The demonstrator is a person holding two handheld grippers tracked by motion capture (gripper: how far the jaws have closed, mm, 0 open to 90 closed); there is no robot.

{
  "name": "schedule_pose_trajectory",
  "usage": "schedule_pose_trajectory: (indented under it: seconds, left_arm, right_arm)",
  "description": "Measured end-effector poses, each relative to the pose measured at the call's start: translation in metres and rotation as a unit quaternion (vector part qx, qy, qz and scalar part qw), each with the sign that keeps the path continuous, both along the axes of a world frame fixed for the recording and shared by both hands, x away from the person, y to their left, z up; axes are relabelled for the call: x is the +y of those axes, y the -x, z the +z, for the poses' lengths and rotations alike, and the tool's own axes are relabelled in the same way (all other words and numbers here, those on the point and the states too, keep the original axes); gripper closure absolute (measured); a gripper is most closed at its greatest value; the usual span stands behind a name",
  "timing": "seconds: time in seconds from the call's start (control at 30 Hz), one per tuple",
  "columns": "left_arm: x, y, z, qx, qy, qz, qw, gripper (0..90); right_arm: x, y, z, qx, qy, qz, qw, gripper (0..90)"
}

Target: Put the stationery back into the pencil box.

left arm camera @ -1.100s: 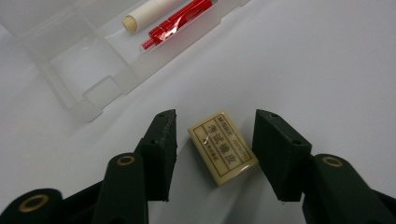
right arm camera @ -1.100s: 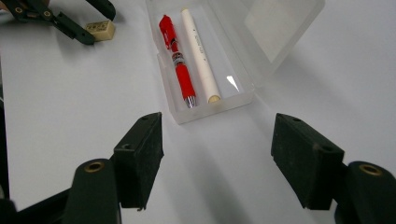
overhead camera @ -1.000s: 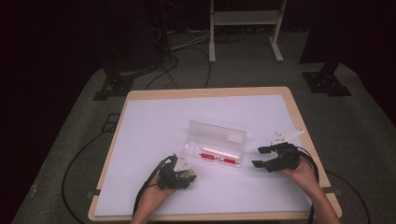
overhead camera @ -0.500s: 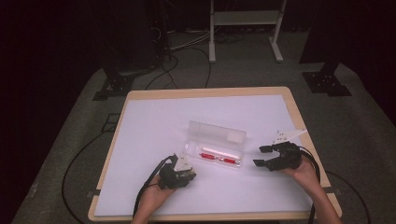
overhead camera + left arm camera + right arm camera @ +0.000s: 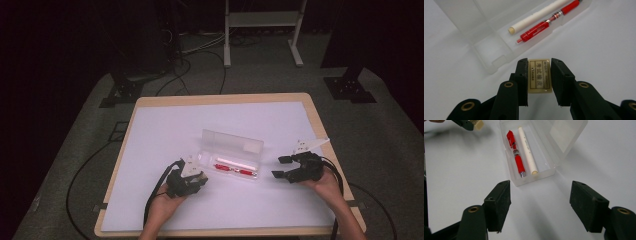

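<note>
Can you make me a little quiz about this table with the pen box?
1. What does the left gripper hold?
2. True or false: the right gripper is open with nothing between its jaws.
3. Which two things lie inside the clear plastic pencil case?

Key:
1. A small cream eraser with a printed label.
2. True.
3. A red pen and a white pen.

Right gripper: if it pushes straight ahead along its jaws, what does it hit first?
Probably the open clear pencil case: its near short wall lies ahead of the open, empty right gripper, with bare table between. Inside are a red pen and a white pen. Depth is uncertain.
</note>
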State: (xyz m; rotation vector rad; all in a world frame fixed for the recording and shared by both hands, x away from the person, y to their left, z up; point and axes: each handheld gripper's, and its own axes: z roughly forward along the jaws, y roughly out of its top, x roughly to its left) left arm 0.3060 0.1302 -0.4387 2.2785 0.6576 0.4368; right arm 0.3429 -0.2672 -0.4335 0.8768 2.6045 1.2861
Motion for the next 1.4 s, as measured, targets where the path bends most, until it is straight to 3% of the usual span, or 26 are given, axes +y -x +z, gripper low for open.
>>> schedule_pose_trajectory:
  seconds: [0.43, 0.5, 1.03, 1.4]
  left_arm:
    - [0.005, -0.019, 0.010, -0.011, 0.013, 0.036, 0.9992, 68.4]
    - [0.004, -0.022, 0.012, -0.012, 0.004, 0.035, 0.9993, 68.4]
    - [-0.003, -0.035, 0.020, -0.021, 0.009, 0.048, 0.9986, 68.4]
    - [-0.008, -0.048, 0.022, -0.015, 0.006, 0.063, 0.9979, 68.4]
  right_arm:
    - [-0.002, -0.001, 0.001, -0.004, 0.003, -0.003, 1.0000, 31.9]
    - [-0.001, -0.001, 0.002, -0.006, 0.004, -0.003, 1.0000, 32.0]
    - [-0.002, 0.001, 0.003, -0.012, 0.007, -0.003, 0.9999, 31.9]
    - [-0.002, 0.002, 0.004, -0.014, 0.008, -0.003, 0.9999, 32.0]
